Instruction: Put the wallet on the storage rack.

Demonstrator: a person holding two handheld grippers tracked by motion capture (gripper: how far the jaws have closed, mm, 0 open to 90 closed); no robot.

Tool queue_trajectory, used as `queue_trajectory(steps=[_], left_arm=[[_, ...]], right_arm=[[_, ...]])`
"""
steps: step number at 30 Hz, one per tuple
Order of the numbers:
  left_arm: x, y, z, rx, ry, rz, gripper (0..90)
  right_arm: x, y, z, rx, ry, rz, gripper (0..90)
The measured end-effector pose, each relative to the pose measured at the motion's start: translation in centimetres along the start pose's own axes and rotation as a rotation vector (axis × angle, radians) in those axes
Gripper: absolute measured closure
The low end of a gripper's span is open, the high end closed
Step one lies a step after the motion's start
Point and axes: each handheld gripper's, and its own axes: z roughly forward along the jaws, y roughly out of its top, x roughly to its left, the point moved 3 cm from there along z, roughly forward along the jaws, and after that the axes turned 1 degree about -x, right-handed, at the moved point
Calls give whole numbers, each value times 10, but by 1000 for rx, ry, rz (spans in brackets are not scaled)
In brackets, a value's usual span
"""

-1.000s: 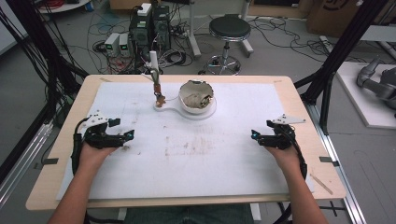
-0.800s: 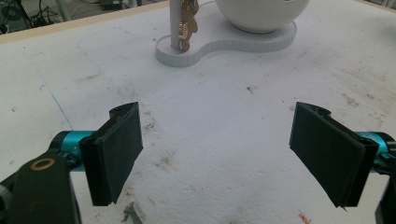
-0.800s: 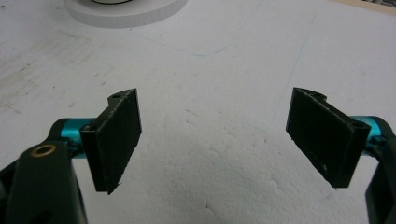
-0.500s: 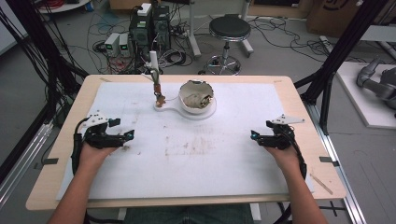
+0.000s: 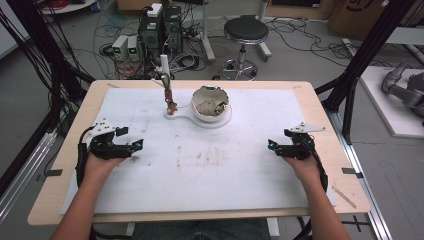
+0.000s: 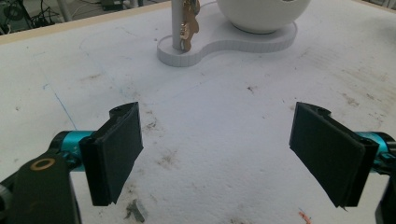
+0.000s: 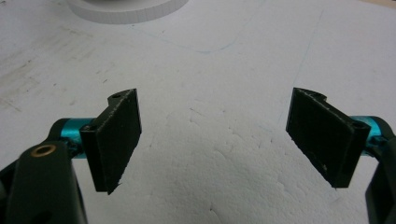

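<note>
i see my left gripper (image 5: pixel 131 145) resting on the stained white foam sheet (image 5: pixel 210 170), jaws spread wide with nothing between them. ahead of it and well apart stands the white keyhole-shaped base (image 6: pixel 233 44) carrying a white bowl (image 5: pixel 211 102) and a thin post with a small brass-coloured piece (image 6: pixel 188 25). my right gripper (image 5: pixel 272 146) is likewise released and empty, the base's edge far ahead.

No readable text, labels, brands or numbers are showing anywhere. A cardboard box (image 5: pixel 361 14) at the upper right of the high view is carrying a dark printed mark, but it is appearing too blurred to make out.
</note>
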Motion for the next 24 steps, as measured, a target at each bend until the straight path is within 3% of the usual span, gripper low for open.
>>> queue_trajectory(steps=[11, 24], left_arm=[[2, -6, -11, -1, 15, -10, 171], [1, -5, -8, 5, 7, -5, 172]], right_arm=[[4, 5, 8, -8, 10, -6, 183], [3, 4, 7, 0, 15, 1, 184]])
